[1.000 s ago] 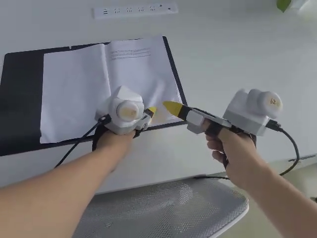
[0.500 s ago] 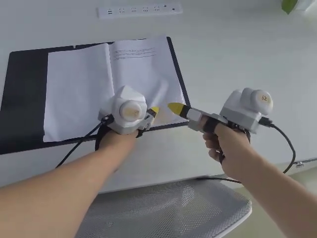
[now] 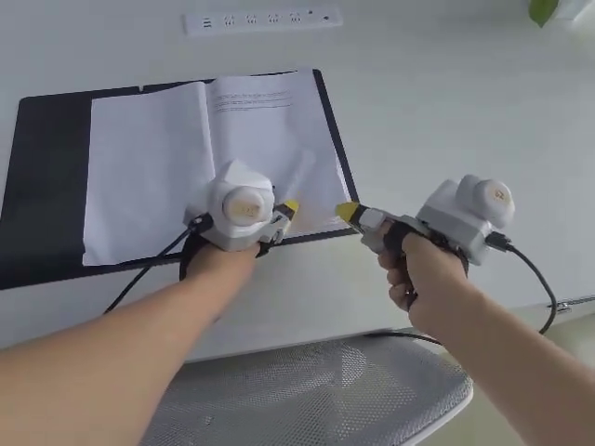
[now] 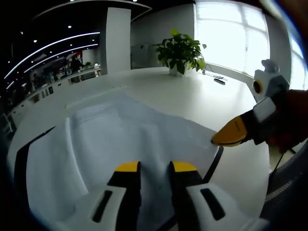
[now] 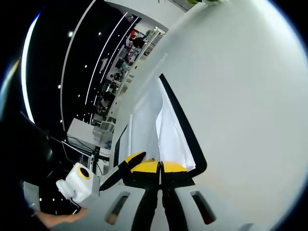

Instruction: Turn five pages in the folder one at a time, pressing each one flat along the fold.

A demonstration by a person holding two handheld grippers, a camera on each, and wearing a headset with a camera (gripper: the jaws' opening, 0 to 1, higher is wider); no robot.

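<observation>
Folder (image 3: pixel 46 186), just one, lies open on the white table (image 3: pixel 446 111) with two white pages showing. Nearest is one grey mesh chair (image 3: pixel 307 390). Then come two grippers. The left gripper (image 3: pixel 286 210) sits over the bottom of the right page (image 3: pixel 270 139), its jaws a little apart with nothing between them. The right gripper (image 3: pixel 346 214) has its jaws pressed together, tip at that page's bottom right corner; I cannot tell if it pinches paper. Farther back are one power strip (image 3: pixel 263 19) and one plant (image 4: pixel 179 50).
</observation>
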